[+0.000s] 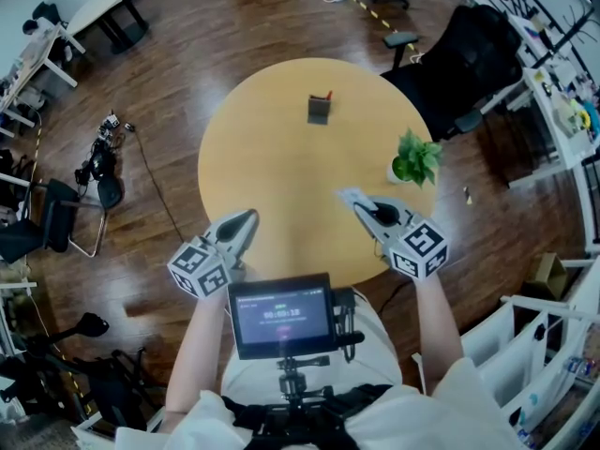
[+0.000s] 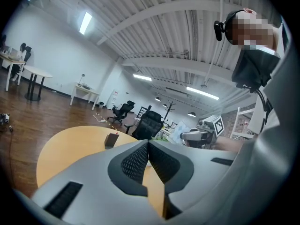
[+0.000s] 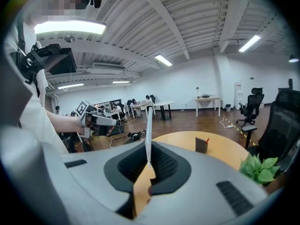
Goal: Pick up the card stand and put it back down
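The card stand (image 1: pixel 320 110) stands upright on the far part of the round table (image 1: pixel 272 176), well apart from the 2 grippers at the near edge. Left gripper (image 1: pixel 248 219) and right gripper (image 1: pixel 348 197) are each pressed together with nothing between the jaws. A plant (image 1: pixel 415 157) sits near the right gripper.

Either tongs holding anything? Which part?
Nothing held: left tongs and right tongs are both shut and empty; card stand sits untouched across the table.

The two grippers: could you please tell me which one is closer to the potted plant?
The right gripper: its tips hover a short way from the potted plant, while the left gripper is at the opposite near edge of the table, much farther away.
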### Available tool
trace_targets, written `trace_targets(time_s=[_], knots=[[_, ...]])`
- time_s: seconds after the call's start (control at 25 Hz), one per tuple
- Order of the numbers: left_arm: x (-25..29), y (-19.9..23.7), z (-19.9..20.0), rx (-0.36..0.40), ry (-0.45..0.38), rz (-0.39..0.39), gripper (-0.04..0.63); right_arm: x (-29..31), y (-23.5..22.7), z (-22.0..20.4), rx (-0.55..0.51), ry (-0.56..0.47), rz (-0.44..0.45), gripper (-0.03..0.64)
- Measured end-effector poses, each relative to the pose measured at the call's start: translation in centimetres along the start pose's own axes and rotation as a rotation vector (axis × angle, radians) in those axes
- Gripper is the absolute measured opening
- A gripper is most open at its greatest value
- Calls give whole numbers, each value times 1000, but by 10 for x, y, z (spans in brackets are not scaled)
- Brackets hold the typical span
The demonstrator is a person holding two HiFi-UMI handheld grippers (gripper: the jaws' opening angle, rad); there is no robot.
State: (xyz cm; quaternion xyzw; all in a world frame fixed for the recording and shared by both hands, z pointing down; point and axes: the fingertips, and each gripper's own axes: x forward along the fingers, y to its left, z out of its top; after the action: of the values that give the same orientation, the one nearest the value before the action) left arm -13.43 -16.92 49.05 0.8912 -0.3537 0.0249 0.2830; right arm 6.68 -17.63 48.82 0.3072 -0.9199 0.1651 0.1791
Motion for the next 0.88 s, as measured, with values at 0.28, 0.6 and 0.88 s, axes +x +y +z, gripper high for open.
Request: trace_targets(time_s=[0.28,0.6,0.88], knots=[[-1,5,-12,-7,12,18,0,10,-4,-20,9,35,6,26],[-5,6,-25,-19,25,43,0,17,-8,-48,23,82,18,26],[-1,6,-31,-27,38,54,0,36,-14,-78,20,147,27,26]])
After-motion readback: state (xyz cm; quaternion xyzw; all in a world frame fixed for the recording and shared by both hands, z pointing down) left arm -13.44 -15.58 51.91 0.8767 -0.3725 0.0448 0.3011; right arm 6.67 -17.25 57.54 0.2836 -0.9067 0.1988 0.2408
